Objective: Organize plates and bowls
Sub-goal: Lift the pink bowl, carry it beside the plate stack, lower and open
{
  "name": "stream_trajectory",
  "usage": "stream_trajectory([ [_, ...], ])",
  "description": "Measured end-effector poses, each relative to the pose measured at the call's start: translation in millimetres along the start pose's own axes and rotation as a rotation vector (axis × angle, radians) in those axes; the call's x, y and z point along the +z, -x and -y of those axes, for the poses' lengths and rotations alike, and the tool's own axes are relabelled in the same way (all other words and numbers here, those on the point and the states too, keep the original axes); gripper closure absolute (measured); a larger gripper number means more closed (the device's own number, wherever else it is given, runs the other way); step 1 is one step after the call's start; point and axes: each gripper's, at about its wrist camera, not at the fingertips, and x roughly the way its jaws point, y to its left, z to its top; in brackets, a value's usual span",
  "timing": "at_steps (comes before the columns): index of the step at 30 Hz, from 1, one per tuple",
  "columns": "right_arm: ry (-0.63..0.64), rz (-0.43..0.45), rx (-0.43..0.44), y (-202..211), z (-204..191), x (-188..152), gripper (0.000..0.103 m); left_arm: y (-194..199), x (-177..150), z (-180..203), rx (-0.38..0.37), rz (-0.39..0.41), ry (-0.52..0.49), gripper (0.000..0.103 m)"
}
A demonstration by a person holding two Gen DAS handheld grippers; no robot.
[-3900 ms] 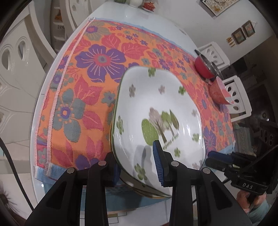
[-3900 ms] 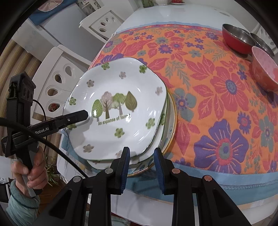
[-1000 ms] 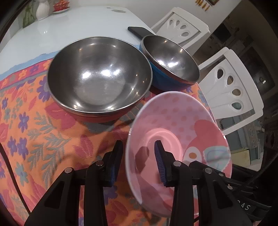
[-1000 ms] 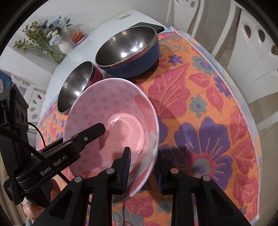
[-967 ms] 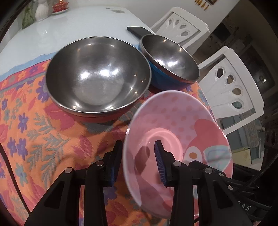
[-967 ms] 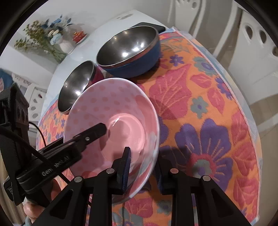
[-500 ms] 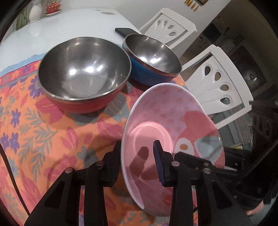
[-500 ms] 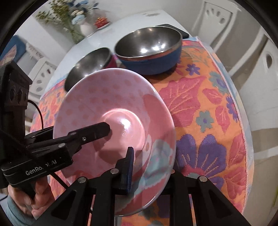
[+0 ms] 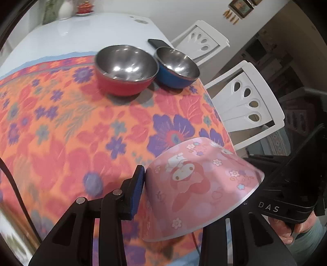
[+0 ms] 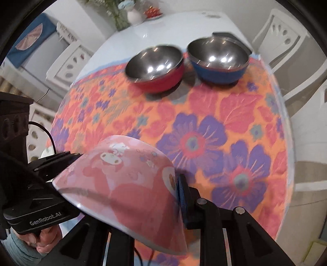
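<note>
Both grippers hold one pink cartoon bowl [image 9: 196, 184] by opposite sides of its rim, lifted above the flowered cloth and tipped so its outside faces both cameras. My left gripper [image 9: 161, 188] is shut on the rim; its left pad shows, the other finger is hidden behind the bowl. My right gripper [image 10: 163, 196] is shut on the same pink bowl [image 10: 126, 188], one blue pad outside the wall. A red steel bowl [image 9: 125, 68] and a blue steel bowl [image 9: 176, 69] stand side by side at the far edge of the cloth; they also show in the right wrist view, the red steel bowl [image 10: 155, 67] and the blue steel bowl [image 10: 218, 61].
The orange flowered cloth [image 9: 71, 122] covers the near part of a white table [image 9: 81, 34]. A black phone [image 9: 158, 43] lies behind the blue bowl. White chairs [image 9: 245, 102] stand along the right side. A vase [image 10: 133, 15] is at the table's far end.
The pink bowl has been lifted and pulled back from the steel bowls. It has tipped over, so its outside now faces the cameras instead of its inside.
</note>
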Motion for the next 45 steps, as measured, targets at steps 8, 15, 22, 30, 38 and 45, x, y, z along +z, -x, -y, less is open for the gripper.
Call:
stream_trajectory([
  [8, -0.145, -0.205, 0.186, -13.6, -3.3, -41.0, 0.083, 30.1, -38.8, -13.5, -0.062, -0.056, 0.087, 0.071],
  [15, -0.133, -0.331, 0.17, -34.9, -14.8, -51.8, 0.083, 17.0, -71.3, -19.7, -0.02, -0.146, 0.126, 0.071],
  [22, -0.146, -0.313, 0.168, -40.8, -13.7, -38.9, 0.083, 9.5, -79.9, -37.4, -0.032, -0.161, 0.205, 0.071],
  [30, -0.14, -0.232, 0.164, -24.0, -11.1, -30.5, 0.083, 13.7, -79.7, -45.1, -0.024, -0.144, 0.212, 0.071],
  [38, -0.13, -0.211, 0.163, -20.1, -8.6, -44.8, 0.083, 16.4, -82.2, -51.5, -0.023, -0.138, 0.224, 0.071],
  [45, -0.108, -0.148, 0.159, 1.5, -8.6, -46.2, 0.083, 37.3, -78.0, -49.3, 0.018, -0.082, 0.192, 0.071],
])
